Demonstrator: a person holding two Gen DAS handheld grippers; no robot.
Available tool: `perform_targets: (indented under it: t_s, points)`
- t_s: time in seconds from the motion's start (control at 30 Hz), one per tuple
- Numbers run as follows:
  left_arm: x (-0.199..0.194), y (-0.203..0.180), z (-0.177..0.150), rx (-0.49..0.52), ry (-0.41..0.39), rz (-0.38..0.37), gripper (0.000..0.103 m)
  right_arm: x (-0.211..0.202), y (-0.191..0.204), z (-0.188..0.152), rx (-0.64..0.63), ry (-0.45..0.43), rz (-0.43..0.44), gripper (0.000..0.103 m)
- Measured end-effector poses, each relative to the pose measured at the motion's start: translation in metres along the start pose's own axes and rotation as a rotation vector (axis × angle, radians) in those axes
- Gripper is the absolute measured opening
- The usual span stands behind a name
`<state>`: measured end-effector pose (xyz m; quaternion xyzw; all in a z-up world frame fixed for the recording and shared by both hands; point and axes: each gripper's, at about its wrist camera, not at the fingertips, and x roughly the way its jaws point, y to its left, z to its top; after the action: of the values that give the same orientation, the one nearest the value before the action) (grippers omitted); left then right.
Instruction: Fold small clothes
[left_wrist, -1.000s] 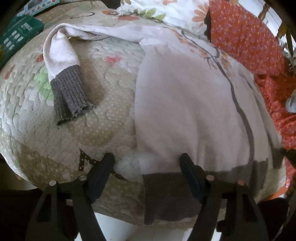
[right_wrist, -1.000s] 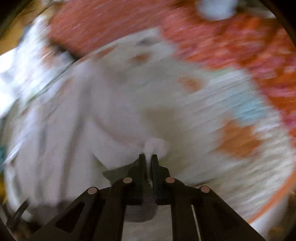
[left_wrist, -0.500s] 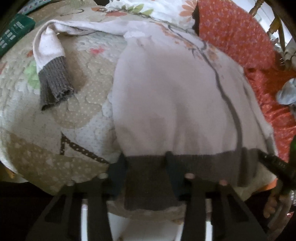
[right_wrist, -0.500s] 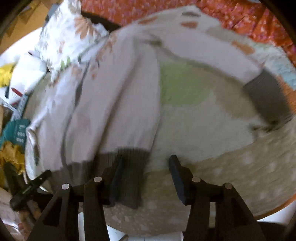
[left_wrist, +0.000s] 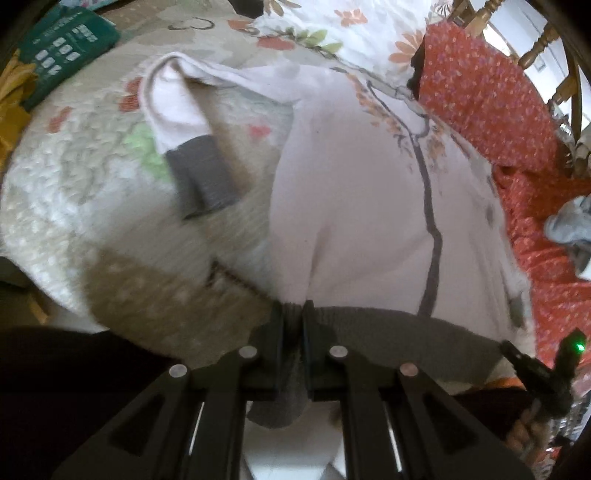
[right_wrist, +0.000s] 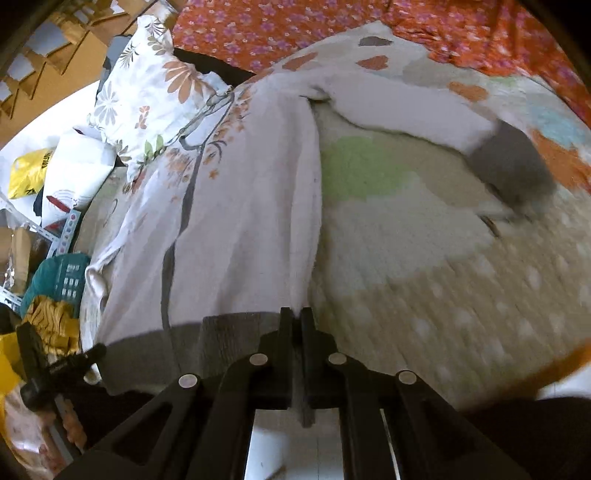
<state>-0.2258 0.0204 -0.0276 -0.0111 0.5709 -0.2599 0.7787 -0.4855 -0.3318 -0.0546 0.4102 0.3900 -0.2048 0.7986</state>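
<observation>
You have one small pale pink sweater (left_wrist: 369, 206) with a grey knitted band along the bottom (left_wrist: 388, 328) and grey cuffs. It lies spread flat on the patchwork quilt with dots and coloured patches (left_wrist: 92, 206), its neck next to the white pillow with orange flowers (right_wrist: 147, 92). A thin grey line runs down its front, with small orange flowers near the top.

Your left gripper (left_wrist: 293, 325) has its two fingers squeezed together on the grey band at one bottom corner of the sweater. Your right gripper (right_wrist: 293, 325) has its two fingers pinched on the grey band at the other bottom corner.

The sweater has two sleeves. One sleeve (left_wrist: 177, 96) bends out to the side of the sweater and folds back down, so its grey cuff (left_wrist: 201, 173) rests on the quilt. The other sleeve (right_wrist: 406, 107) reaches out flat on the other side, and its grey cuff (right_wrist: 513, 162) looks blurry.

Past the pillow there is one orange cloth with tiny flowers (left_wrist: 480, 103). One green plastic basket (right_wrist: 59, 277) sits beside the quilt, off to the side of the pillow
</observation>
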Motion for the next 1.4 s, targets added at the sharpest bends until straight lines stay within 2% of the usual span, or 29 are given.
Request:
perform_targets:
  t_s: [0.07,0.17,0.27,0.3,0.33,0.37,0.4,0.43,0.5,0.57,0.67,0.73,0.8,0.83,0.87,0.9,0.97,1.07,1.13,1.2,1.3,1.37,1.4]
  points:
    - [0.002,0.003,-0.006,0.008,0.012,0.022,0.009,-0.004,-0.008,-0.014,0.011,0.021,-0.012,0.005]
    - [-0.002,0.005,-0.008,0.009,0.016,-0.033,0.010,-0.006,-0.013,-0.023,0.008,0.054,-0.009,0.006]
    - [-0.029,-0.002,-0.010,0.082,-0.060,-0.044,0.011,-0.031,-0.017,-0.011,0.002,0.004,0.011,0.007]
    - [-0.035,-0.007,-0.007,0.099,-0.080,-0.047,0.017,-0.045,-0.018,0.002,-0.012,-0.037,-0.010,0.010]
    - [-0.043,-0.013,-0.002,0.119,-0.107,-0.055,0.029,-0.053,-0.022,0.009,-0.014,-0.057,-0.026,0.021]
    - [-0.046,-0.018,0.002,0.130,-0.127,-0.060,0.037,-0.063,-0.028,0.021,-0.010,-0.090,-0.059,0.038]
    - [-0.049,-0.025,0.012,0.143,-0.158,-0.063,0.052,-0.071,-0.038,0.035,0.005,-0.126,-0.104,0.046]
    - [-0.048,-0.032,0.024,0.152,-0.185,-0.062,0.059,-0.078,-0.050,0.049,0.028,-0.154,-0.159,0.053]
    - [-0.039,-0.046,0.044,0.165,-0.197,-0.067,0.060,-0.079,-0.072,0.069,0.063,-0.155,-0.235,0.053]
    - [-0.023,-0.063,0.066,0.188,-0.193,-0.090,0.062,-0.068,-0.095,0.086,0.104,-0.120,-0.302,0.054]
    - [0.014,-0.087,0.104,0.225,-0.168,-0.111,0.064,-0.045,-0.119,0.100,0.150,-0.079,-0.364,0.054]
    - [0.038,-0.092,0.123,0.234,-0.134,-0.119,0.064,-0.033,-0.128,0.104,0.157,-0.067,-0.385,0.054]
    - [0.063,-0.095,0.138,0.233,-0.109,-0.108,0.064,-0.019,-0.130,0.107,0.174,-0.075,-0.369,0.053]
    - [0.069,-0.095,0.139,0.232,-0.106,-0.102,0.065,-0.013,-0.129,0.108,0.188,-0.076,-0.356,0.035]
    - [0.078,-0.093,0.142,0.230,-0.099,-0.102,0.064,-0.010,-0.131,0.111,0.196,-0.068,-0.337,0.009]
    - [0.084,-0.092,0.143,0.226,-0.094,-0.104,0.064,-0.008,-0.127,0.117,0.198,-0.062,-0.322,0.009]
    - [0.094,-0.085,0.148,0.192,-0.070,-0.101,0.064,-0.022,-0.113,0.131,0.154,-0.118,-0.339,0.009]
    - [0.103,-0.081,0.160,0.134,-0.026,-0.171,0.064,-0.080,-0.103,0.156,0.144,-0.273,-0.309,0.009]
    - [0.106,-0.086,0.167,0.138,-0.033,-0.182,0.064,-0.109,-0.109,0.167,0.161,-0.350,-0.320,0.009]
    - [0.108,-0.091,0.169,0.154,-0.047,-0.164,0.064,-0.130,-0.121,0.176,0.181,-0.408,-0.406,0.009]
    - [0.112,-0.095,0.169,0.147,-0.037,-0.161,0.064,-0.143,-0.149,0.181,0.229,-0.442,-0.544,0.012]
    - [0.113,-0.095,0.169,0.138,-0.026,-0.174,0.064,-0.147,-0.169,0.177,0.296,-0.449,-0.593,0.026]
    - [0.114,-0.096,0.168,0.136,-0.024,-0.175,0.064,-0.150,-0.180,0.170,0.343,-0.455,-0.575,0.028]
